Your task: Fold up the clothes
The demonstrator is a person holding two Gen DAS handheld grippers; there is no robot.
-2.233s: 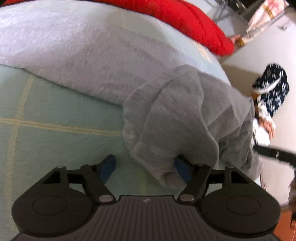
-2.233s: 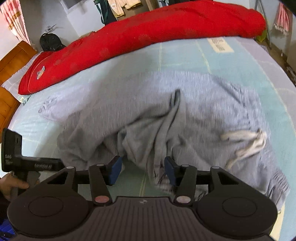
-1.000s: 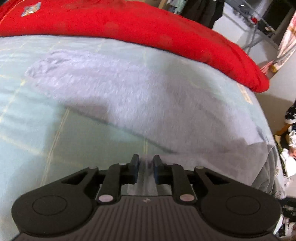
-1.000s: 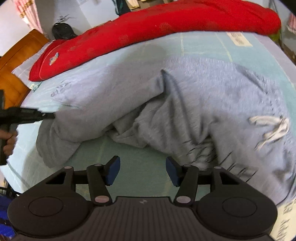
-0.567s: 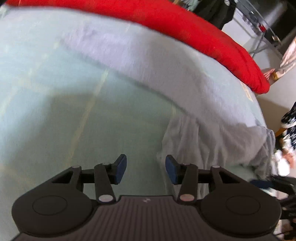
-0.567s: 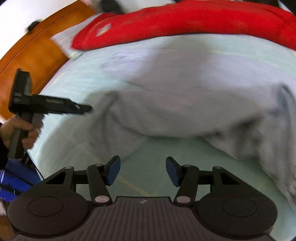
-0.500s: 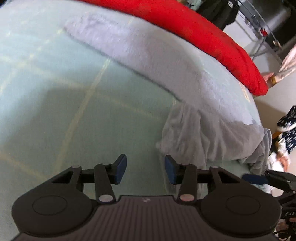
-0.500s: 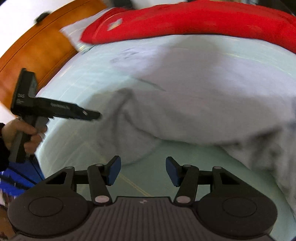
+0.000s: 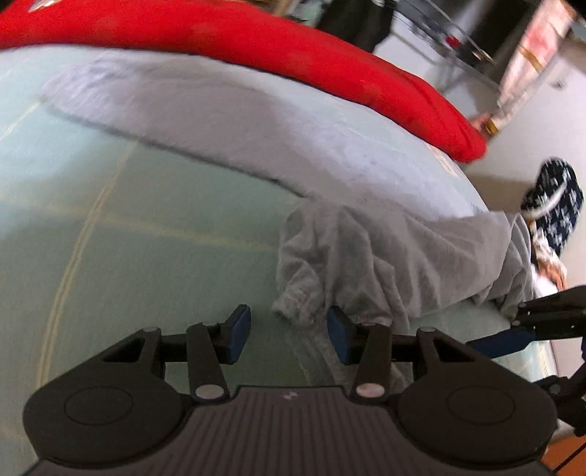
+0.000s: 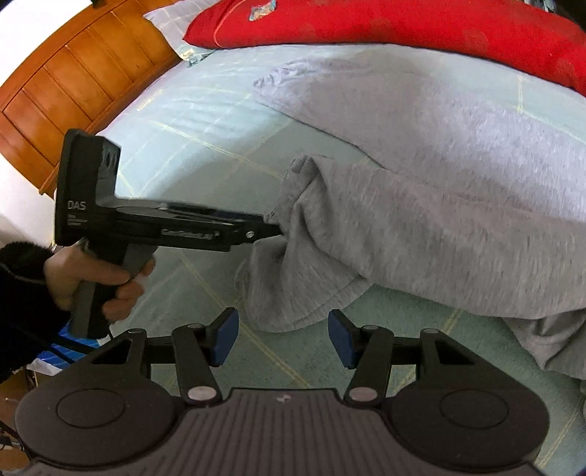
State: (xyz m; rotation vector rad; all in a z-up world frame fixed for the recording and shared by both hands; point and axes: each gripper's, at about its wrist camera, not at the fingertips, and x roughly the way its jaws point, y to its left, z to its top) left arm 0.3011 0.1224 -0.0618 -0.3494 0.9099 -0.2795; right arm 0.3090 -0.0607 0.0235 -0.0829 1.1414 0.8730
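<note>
The grey sweatpants (image 10: pixel 421 205) lie spread across the pale green bedsheet (image 10: pixel 190 121), one leg stretched flat toward the red quilt (image 10: pixel 403 22) at the far side, the other doubled back so that its cuffed end (image 10: pixel 293 293) bunches on the near part of the sheet. In the left wrist view that cuff (image 9: pixel 307 278) sits just ahead of the left gripper (image 9: pixel 289 331), whose blue-padded jaws stand wide apart with the hem's edge between their tips, the right pad touching or nearly touching the cloth; nothing is clamped. In the right wrist view the same gripper (image 10: pixel 269 225) reaches in level from the side of the sheet by the wooden headboard (image 10: pixel 73 80), its tip at the folds of the leg, the person's hand (image 10: pixel 95 278) wrapped round its grip below a dark sleeve (image 10: pixel 22 285). The right gripper (image 10: pixel 282 335) hovers over bare sheet just short of the cuff, jaws wide apart and empty.
</note>
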